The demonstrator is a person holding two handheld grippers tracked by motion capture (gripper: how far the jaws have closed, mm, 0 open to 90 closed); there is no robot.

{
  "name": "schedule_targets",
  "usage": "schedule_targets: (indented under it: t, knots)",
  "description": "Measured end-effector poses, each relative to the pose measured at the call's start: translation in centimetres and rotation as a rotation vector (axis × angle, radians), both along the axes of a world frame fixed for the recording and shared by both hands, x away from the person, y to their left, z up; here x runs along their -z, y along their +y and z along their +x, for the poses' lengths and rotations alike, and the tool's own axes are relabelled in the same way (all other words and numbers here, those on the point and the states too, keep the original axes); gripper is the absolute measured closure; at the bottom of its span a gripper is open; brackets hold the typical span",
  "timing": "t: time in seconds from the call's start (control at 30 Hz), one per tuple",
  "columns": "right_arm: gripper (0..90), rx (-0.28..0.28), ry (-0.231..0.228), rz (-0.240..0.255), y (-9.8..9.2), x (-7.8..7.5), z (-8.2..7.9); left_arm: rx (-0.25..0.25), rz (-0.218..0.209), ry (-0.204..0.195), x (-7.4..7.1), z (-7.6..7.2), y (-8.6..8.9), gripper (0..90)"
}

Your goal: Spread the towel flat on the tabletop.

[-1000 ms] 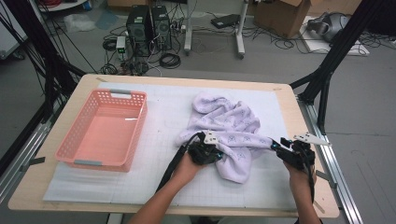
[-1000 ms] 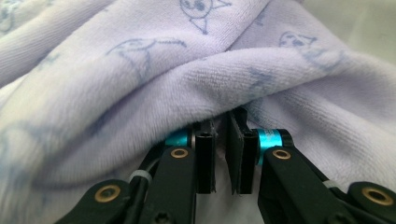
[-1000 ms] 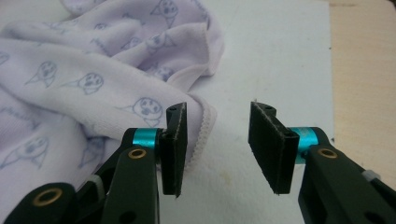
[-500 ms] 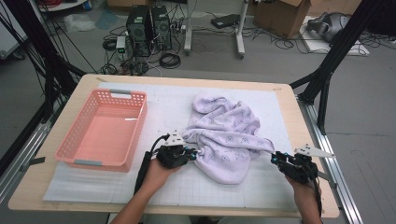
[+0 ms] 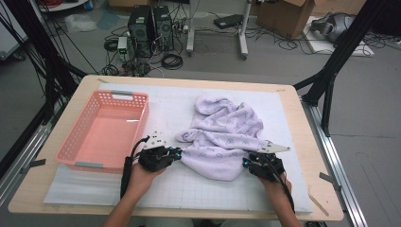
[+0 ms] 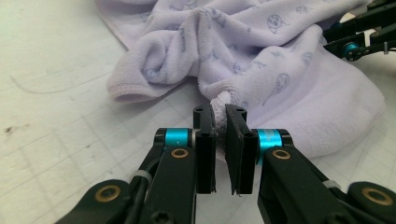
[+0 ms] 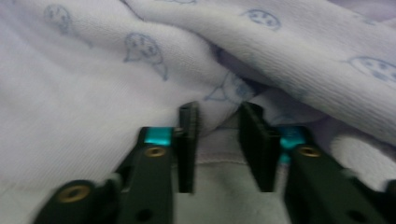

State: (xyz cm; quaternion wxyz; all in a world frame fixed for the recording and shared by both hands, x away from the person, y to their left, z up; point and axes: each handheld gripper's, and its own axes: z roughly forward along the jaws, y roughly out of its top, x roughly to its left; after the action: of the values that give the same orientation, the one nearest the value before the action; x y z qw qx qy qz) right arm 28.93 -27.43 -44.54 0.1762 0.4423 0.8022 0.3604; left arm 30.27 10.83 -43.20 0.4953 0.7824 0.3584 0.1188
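Observation:
A lilac towel (image 5: pixel 227 127) with a small printed pattern lies crumpled on the white mat. My left gripper (image 5: pixel 178 152) is at its near left corner and is shut on that corner (image 6: pixel 219 112), the cloth (image 6: pixel 261 56) bunching beyond the tips. At the near right edge, my right gripper (image 5: pixel 246 163) pushes into the towel (image 7: pixel 93 93). Its jaws (image 7: pixel 218 114) have just been opening a little and stand apart, with a fold of cloth between the tips. The right gripper (image 6: pixel 359 37) also appears far off in the left gripper view.
A pink plastic basket (image 5: pixel 113 94) stands on the left of the gridded white mat (image 5: pixel 165 104), close behind my left hand. The wooden table edge (image 5: pixel 302 123) runs along the right. Computers, cables and boxes sit on the floor beyond.
My left gripper has pulled the towel corner leftward, toward the basket. My right gripper drew back toward the near edge, then slid left into the towel's right edge.

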Motion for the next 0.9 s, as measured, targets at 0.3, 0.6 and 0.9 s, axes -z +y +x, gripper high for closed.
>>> schedule_targets:
  t: [0.3, 0.6, 0.9]
  knots:
    - [58.5, 0.005, -0.002, 0.060, -0.8, 0.3, -0.3, -0.007, -0.005, 0.001, 0.3, -0.2, 0.1, 82.4]
    - [86.4, -0.046, -0.029, -0.045, 0.1, 0.0, -1.3, -0.029, -0.024, 0.000, 0.3, -1.1, 0.9, 82.6]
    - [86.7, 0.019, 0.013, 0.013, -4.3, -0.5, -3.5, -0.064, -0.039, 0.001, 0.3, -3.8, 1.7, 82.7]
